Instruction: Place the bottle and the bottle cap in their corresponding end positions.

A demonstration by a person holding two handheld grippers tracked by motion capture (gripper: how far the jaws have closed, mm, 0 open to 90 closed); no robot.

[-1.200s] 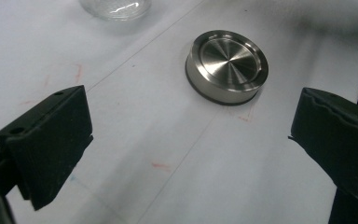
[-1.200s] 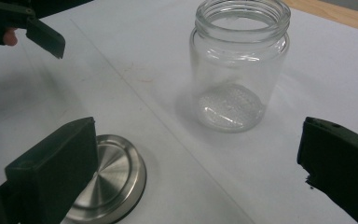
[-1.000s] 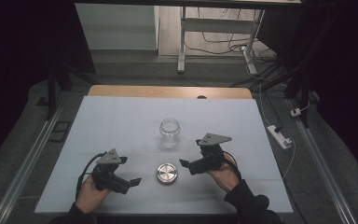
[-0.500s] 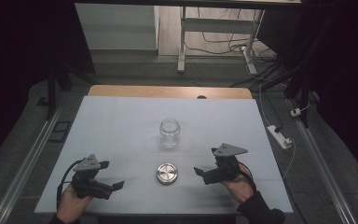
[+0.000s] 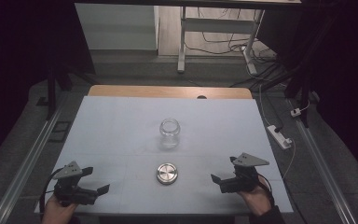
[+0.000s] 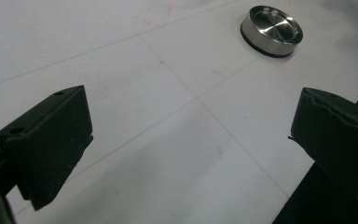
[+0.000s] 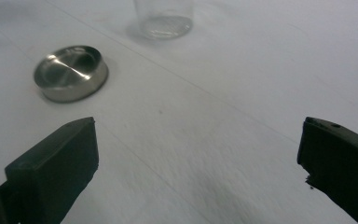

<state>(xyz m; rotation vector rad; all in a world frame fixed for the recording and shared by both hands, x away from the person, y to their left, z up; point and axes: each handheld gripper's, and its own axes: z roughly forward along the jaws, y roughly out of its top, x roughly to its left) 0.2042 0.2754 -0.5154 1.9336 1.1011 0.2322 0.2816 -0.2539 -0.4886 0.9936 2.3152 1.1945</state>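
The high view is looking forward and down over my whole tabletop (image 5: 121, 121). My two gripper views are skimming low and close above it, each facing inward, both sharing the metal lid (image 6: 271, 29) with the high view.

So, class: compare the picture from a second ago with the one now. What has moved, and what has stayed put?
Both grippers drew back from the metal lid toward the table's near corners: the left gripper went left, the right gripper went right. Both are open and hold nothing. The lid and the glass jar stayed where they were.
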